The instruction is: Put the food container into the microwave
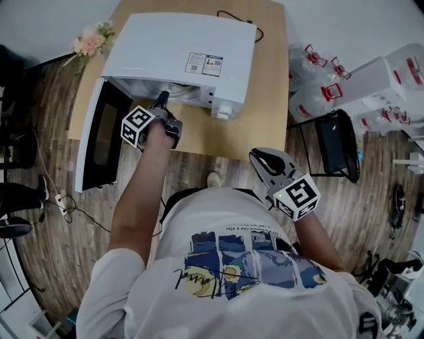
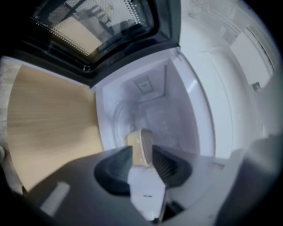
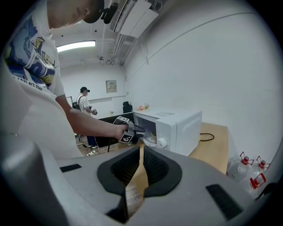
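A white microwave (image 1: 179, 46) stands on the wooden table (image 1: 258, 126) with its door (image 1: 99, 136) swung open to the left. My left gripper (image 1: 161, 99) is at the mouth of the cavity, jaws shut with nothing visible between them. In the left gripper view the shut tips (image 2: 140, 148) point into the cavity (image 2: 174, 101), where a pale, clear container (image 2: 154, 121) shows blurred on the floor. From the right gripper view the container (image 3: 150, 137) appears inside the microwave (image 3: 177, 126), past the left gripper (image 3: 132, 129). My right gripper (image 1: 262, 159) hangs shut by my body, off the table.
Pink flowers (image 1: 89, 43) lie at the table's back left corner and a black cable (image 1: 238, 16) runs behind the microwave. Water bottles (image 1: 318, 73) and a black chair (image 1: 338, 142) stand to the right. Another person (image 3: 84, 103) stands far back in the room.
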The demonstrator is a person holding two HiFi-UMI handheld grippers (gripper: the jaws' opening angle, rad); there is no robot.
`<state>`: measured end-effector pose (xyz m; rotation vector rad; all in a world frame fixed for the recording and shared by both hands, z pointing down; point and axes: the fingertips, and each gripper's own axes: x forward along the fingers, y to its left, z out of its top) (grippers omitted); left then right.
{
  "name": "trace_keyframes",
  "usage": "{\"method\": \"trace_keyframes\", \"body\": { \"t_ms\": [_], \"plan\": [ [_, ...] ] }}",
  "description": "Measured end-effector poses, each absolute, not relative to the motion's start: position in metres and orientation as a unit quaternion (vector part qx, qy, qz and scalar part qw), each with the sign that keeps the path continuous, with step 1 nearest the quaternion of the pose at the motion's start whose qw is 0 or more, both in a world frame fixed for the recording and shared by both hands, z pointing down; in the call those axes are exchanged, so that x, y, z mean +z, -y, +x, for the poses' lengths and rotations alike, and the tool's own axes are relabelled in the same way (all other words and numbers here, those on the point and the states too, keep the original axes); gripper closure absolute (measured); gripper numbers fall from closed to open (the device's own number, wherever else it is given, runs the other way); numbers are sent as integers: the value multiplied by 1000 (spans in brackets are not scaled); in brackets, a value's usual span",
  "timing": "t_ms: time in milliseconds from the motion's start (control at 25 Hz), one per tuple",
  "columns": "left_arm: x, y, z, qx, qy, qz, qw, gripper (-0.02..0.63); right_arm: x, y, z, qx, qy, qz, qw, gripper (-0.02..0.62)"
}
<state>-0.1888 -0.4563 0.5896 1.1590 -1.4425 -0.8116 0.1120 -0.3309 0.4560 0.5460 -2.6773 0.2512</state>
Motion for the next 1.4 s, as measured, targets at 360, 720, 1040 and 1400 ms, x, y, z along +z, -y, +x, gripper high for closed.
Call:
{"method": "trace_keyframes", "body": {
  "t_ms": [360,720,1040,1400],
  "plan": [
    [558,403,-187,-336,570,523,537,469,454,293,62,89,960,176,200,569],
    [533,344,-190,-317,533,566,543,511,448,247,20,86,958,195,191,569],
    [513,289,-189,-287,502,615,536,598,442,205,-1,78,955,218,185,571],
    [483,217,-175,-251,441,695,510,600,443,153,-15,84,950,235,187,571]
  ]
}}
